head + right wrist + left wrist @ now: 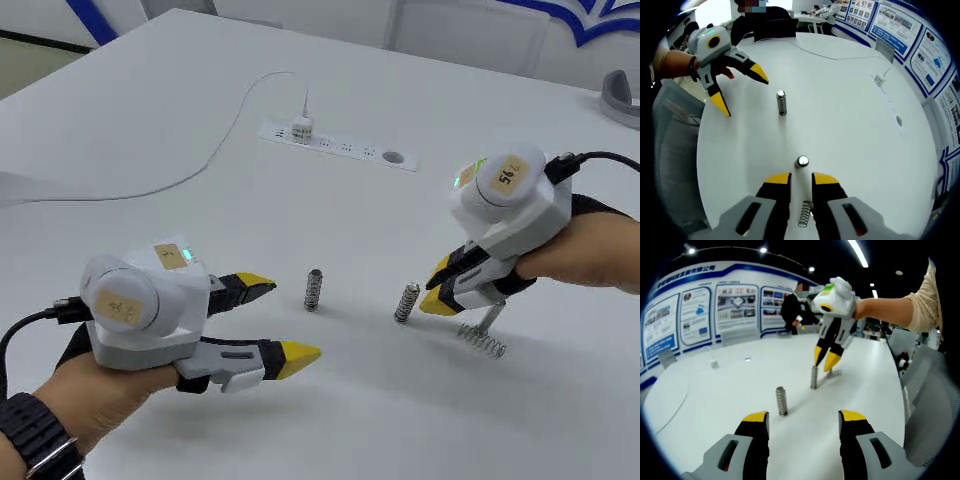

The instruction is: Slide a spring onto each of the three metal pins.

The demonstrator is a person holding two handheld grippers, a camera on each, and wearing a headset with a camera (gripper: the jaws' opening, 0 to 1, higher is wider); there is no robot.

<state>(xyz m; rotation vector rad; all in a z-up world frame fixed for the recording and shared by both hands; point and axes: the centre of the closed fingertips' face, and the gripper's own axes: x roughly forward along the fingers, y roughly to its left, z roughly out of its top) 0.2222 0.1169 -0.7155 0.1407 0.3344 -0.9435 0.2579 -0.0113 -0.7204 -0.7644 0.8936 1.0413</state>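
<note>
Two upright metal pins stand on the white table, each wearing a spring: the left pin (313,289) (782,400) (781,102) and the middle pin (406,302) (813,377) (801,161). A third pin (490,318) leans bare, with a loose spring (482,342) (804,213) lying on the table beside it. My right gripper (437,287) (801,180) hovers just past the middle pin and above the loose spring, jaws a narrow gap apart with nothing between them. My left gripper (285,322) (804,417) is wide open and empty, a short way left of the left pin.
A white power strip (335,143) with a plug and a long cable (215,150) lies at the back of the table. A grey curved object (620,100) sits at the far right edge. A mesh chair (675,150) stands beside the table.
</note>
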